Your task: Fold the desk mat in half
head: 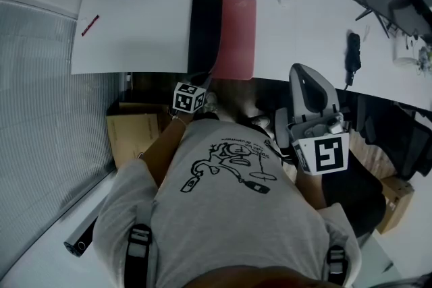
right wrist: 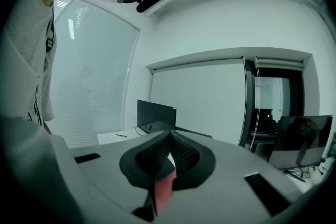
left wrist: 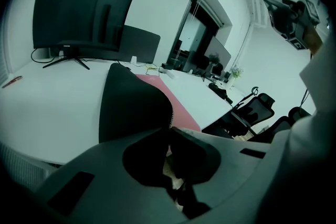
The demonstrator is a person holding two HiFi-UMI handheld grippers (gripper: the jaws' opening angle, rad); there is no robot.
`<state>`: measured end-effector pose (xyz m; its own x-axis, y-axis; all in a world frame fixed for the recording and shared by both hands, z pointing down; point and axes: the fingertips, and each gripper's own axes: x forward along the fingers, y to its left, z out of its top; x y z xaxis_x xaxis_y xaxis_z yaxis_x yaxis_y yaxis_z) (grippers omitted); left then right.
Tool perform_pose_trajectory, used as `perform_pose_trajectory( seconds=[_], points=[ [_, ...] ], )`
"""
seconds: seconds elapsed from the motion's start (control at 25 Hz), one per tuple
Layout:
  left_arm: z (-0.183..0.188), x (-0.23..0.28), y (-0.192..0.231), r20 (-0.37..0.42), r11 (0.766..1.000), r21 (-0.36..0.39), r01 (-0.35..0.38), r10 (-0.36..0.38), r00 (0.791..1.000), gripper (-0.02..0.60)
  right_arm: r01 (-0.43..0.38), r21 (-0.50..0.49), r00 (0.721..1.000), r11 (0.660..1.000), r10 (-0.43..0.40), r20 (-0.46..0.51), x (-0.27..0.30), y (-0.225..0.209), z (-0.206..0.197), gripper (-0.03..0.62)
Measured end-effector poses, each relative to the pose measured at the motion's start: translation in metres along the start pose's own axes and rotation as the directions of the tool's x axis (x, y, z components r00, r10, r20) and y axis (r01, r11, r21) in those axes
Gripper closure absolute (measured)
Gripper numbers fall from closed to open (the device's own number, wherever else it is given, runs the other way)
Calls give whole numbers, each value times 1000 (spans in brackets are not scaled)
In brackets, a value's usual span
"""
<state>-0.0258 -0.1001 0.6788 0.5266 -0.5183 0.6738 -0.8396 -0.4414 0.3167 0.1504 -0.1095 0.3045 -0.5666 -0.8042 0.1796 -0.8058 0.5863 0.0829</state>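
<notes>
head view: we see the desk mat [head: 236, 30] lying 12-to-6 on the desk [head: 135, 30], our left gripper [head: 202, 85] at its 6 o'clock end, our right gripper [head: 302, 71] apart at 4; left gripper view: jaws pinch its black flap [left wrist: 131, 107]; right gripper view: jaws together, empty.

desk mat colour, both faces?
The desk mat is dusky pink on its flat face and black on the folded-over flap. Clearest in the head view.
</notes>
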Motion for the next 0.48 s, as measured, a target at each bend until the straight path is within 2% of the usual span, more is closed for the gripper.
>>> perform_pose_trajectory(
  seconds=[0.48],
  points=[
    [5, 15, -15, -25, 1000, 26, 17, -16, 1000, 551, 17, 16, 1000, 1000, -17, -6, -13, -16, -6, 588]
  ],
)
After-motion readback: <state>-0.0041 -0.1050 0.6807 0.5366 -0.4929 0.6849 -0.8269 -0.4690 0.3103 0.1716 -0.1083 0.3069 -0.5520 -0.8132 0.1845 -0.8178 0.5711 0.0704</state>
